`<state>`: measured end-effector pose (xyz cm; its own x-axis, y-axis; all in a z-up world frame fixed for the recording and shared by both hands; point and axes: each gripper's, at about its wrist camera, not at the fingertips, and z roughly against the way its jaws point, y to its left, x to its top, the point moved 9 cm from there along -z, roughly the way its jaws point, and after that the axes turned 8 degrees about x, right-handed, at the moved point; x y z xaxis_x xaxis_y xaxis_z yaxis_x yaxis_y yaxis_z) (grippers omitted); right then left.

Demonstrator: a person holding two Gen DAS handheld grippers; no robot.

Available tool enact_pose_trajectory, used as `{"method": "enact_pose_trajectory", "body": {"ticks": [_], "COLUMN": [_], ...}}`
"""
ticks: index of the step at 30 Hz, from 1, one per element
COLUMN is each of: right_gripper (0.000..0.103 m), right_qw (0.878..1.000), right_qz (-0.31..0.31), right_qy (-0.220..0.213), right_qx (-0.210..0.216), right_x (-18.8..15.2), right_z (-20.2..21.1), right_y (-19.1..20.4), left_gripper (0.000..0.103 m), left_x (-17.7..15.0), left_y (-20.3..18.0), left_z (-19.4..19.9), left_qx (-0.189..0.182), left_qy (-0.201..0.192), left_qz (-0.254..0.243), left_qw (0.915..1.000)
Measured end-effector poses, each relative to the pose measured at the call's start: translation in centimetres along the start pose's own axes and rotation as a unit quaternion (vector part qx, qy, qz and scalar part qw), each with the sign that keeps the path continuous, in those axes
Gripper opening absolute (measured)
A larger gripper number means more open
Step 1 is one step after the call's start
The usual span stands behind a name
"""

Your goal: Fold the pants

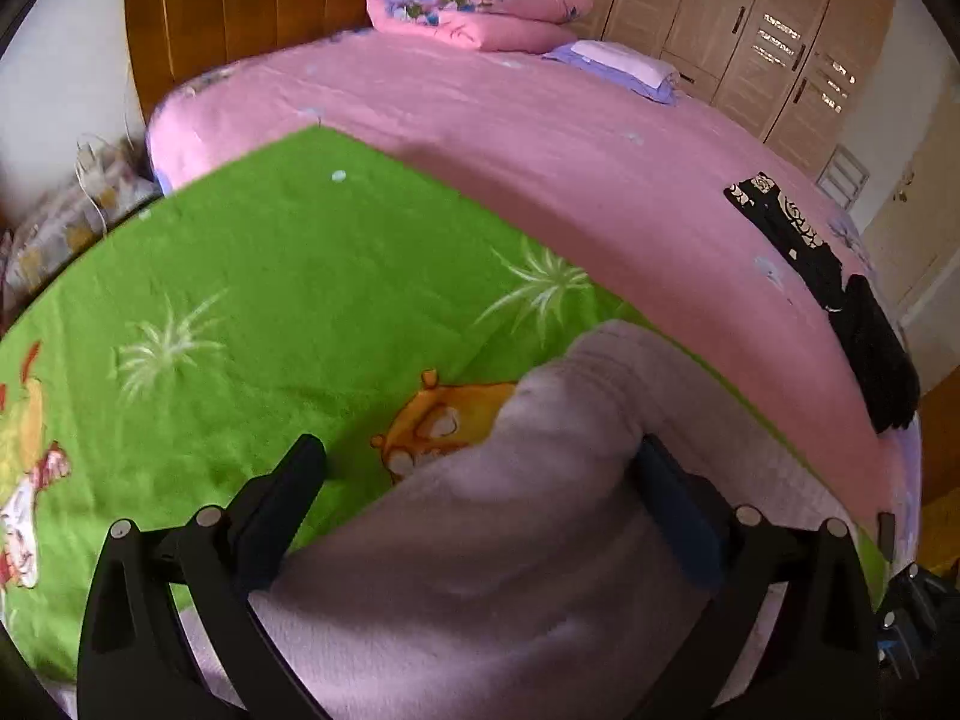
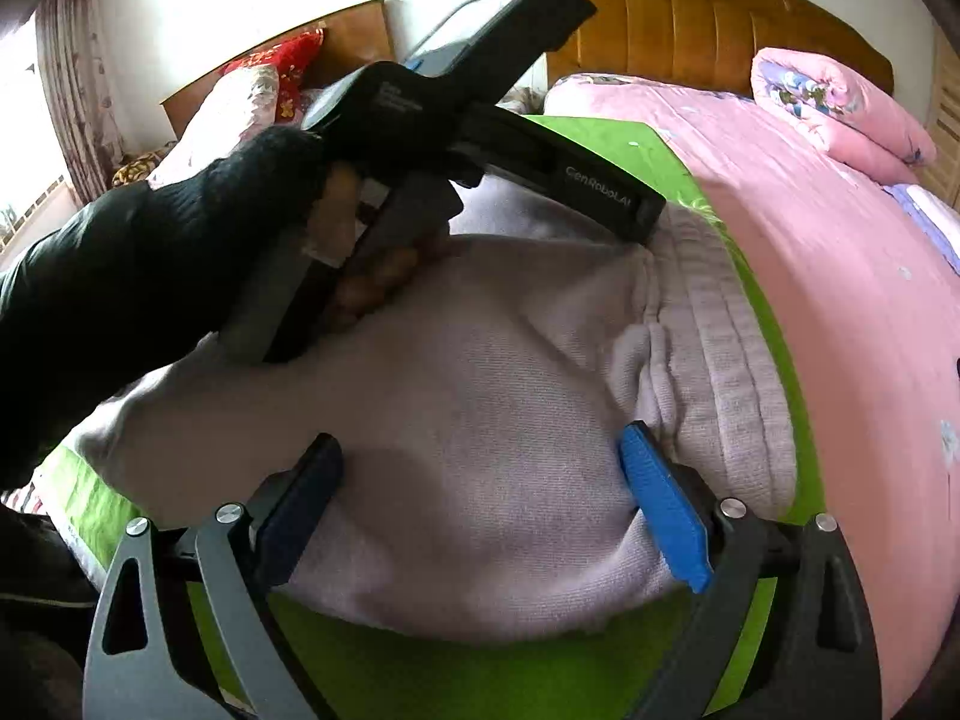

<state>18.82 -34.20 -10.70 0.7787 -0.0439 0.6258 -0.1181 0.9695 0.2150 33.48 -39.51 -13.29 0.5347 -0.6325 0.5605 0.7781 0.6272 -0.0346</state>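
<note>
Pale lilac knit pants point(image 2: 480, 420) lie bunched on a green cartoon-print sheet point(image 1: 270, 276) spread over the bed. In the left wrist view the pants point(image 1: 510, 510) fill the space between the fingers of my left gripper point(image 1: 480, 456), which is open wide and straddles a raised fold. My right gripper point(image 2: 480, 450) is open too, its blue pads on either side of the fabric near the ribbed waistband point(image 2: 732, 360). The left gripper's body, held by a black-sleeved hand, shows in the right wrist view point(image 2: 456, 120), resting on the pants.
A pink bedspread point(image 1: 540, 138) covers the bed beyond the green sheet. A folded pink quilt point(image 1: 480, 6) and a small pillow point(image 1: 624, 66) sit by the wooden headboard point(image 1: 240, 12). Black clothing point(image 1: 840, 300) lies at the bed's right edge. Wardrobes point(image 1: 750, 30) stand behind.
</note>
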Motion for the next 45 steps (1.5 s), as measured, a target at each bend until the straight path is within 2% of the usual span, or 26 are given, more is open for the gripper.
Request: {"method": "enact_pose_trajectory", "body": {"ticks": [4,7,9,12,14,17,19,20,21,22,23,24,26,27,28,30,31,35,36,37,40,43,45], "right_gripper": [0.089,0.090,0.090,0.090,0.090,0.090,0.089,0.089,0.089,0.090,0.090,0.090,0.090,0.090,0.090,0.090,0.090,0.090,0.090,0.090,0.090,0.090,0.090], "right_qw": [1.000,0.998,0.998,0.998,0.999,0.999,1.000,1.000,0.999,0.999,0.999,0.998,0.997,0.996,0.996,0.996,0.995,0.995,0.995,0.995,0.994,0.994,0.994], "right_qz": [-0.014,-0.037,-0.040,-0.037,-0.021,-0.037,-0.021,-0.012,-0.007,-0.007,-0.008,-0.009,-0.003,0.003,0.010,0.015,0.017,0.027,0.031,0.041,0.069,0.062,0.060], "right_qy": [-0.011,-0.054,-0.036,0.008,0.014,0.009,0.014,0.005,-0.009,-0.027,-0.044,-0.054,-0.055,-0.052,-0.047,-0.038,-0.033,0.011,0.038,0.049,0.056,0.054,0.052], "right_qx": [0.006,0.020,0.045,0.042,0.033,0.034,-0.001,-0.025,-0.031,-0.020,0.003,0.026,0.061,0.065,0.069,0.081,0.089,0.097,0.084,0.075,0.066,0.068,0.070], "right_x": [0.3,2.3,2.0,-0.2,-0.7,-0.9,-0.6,0.0,0.5,1.1,1.7,2.2,3.0,3.3,3.7,3.8,4.0,3.4,2.8,2.3,1.0,0.3,0.2], "right_z": [0.8,2.6,1.6,-0.5,-0.3,0.6,0.9,1.5,2.0,2.5,3.0,3.2,2.5,1.9,1.0,-0.3,-1.1,-4.1,-5.2,-5.5,-5.5,-4.9,-4.7], "right_y": [-0.1,0.3,1.0,0.8,1.0,0.8,1.0,1.4,1.8,2.4,3.3,4.1,5.8,6.2,6.7,7.5,8.1,9.7,9.7,9.5,9.3,9.1,8.9], "left_gripper": [0.102,0.102,0.102,0.102,0.102,0.102,0.101,0.100,0.101,0.101,0.101,0.101,0.101,0.101,0.101,0.101,0.101,0.101,0.102,0.102,0.102,0.102,0.102], "left_x": [-0.2,-0.3,-0.2,0.0,-0.1,-0.3,-0.4,0.1,0.6,0.8,0.9,0.4,-1.4,-2.6,-4.6,-7.9,-10.0,-13.4,-13.8,-13.4,-13.4,-13.7,-13.6], "left_y": [-0.2,-0.7,-0.9,-1.0,-1.0,-0.9,-0.5,-0.1,0.8,1.6,3.1,5.1,9.1,10.6,12.4,14.5,15.8,19.6,20.2,20.8,22.8,23.8,23.7], "left_z": [-0.1,0.1,-0.1,-0.4,-0.3,-0.1,1.4,3.2,6.3,8.5,11.1,13.0,14.9,15.2,15.5,15.5,15.0,11.8,10.9,11.0,10.8,11.2,11.3], "left_qx": [0.020,0.028,0.026,0.012,0.014,0.011,0.006,0.004,-0.001,0.000,0.012,0.045,0.123,0.145,0.158,0.160,0.173,0.233,0.232,0.219,0.221,0.235,0.247], "left_qy": [-0.011,-0.008,-0.003,0.002,0.002,0.004,0.005,-0.010,-0.040,-0.061,-0.082,-0.087,-0.063,-0.043,-0.011,0.030,0.056,0.096,0.096,0.074,0.054,0.041,0.037], "left_qz": [-0.016,-0.016,-0.016,-0.010,-0.012,-0.009,-0.001,0.008,0.016,0.016,0.010,-0.005,-0.037,-0.047,-0.055,-0.058,-0.054,-0.028,-0.015,0.005,0.063,0.081,0.072], "left_qw": [0.9996,0.9995,0.9995,0.9999,0.9998,0.9999,1.0000,0.9999,0.9991,0.9980,0.9965,0.9952,0.9897,0.9874,0.9858,0.9850,0.9819,0.9674,0.9678,0.9729,0.9718,0.9678,0.9656]}}
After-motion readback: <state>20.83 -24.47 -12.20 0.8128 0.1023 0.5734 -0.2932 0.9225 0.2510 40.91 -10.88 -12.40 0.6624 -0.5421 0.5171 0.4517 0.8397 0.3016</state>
